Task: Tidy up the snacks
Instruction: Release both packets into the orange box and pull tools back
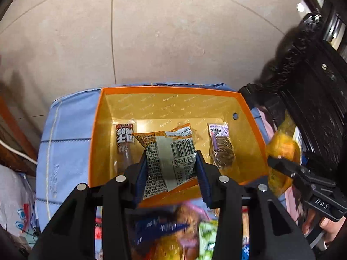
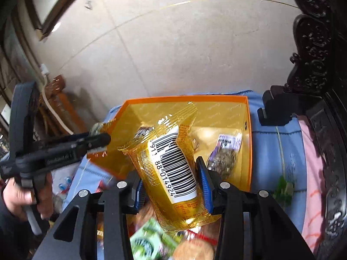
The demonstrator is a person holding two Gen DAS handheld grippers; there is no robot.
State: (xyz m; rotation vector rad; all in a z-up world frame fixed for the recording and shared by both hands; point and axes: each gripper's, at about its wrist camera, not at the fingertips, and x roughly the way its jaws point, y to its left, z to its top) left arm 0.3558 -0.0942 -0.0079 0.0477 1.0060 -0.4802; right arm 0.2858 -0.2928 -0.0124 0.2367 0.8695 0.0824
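Both grippers loaded, carrying packets to the orange box.
Left gripper jaws pinched an orange-white packet over the box's near edge; right gripper jaws pinched a yellow packet. Two snacks already lay in the box: dark stick left, purple-label pack right. A loose pile remained on the near side.

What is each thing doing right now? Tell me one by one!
Left gripper: shut on the orange-and-white snack packet.
Orange-and-white snack packet: held over the box.
Right gripper: shut on the yellow snack packet.
Yellow snack packet: held, barcode up.
Orange box: open, no lid on.
Purple-label snack: lying inside the box.
Red-label snack: lying inside the box.
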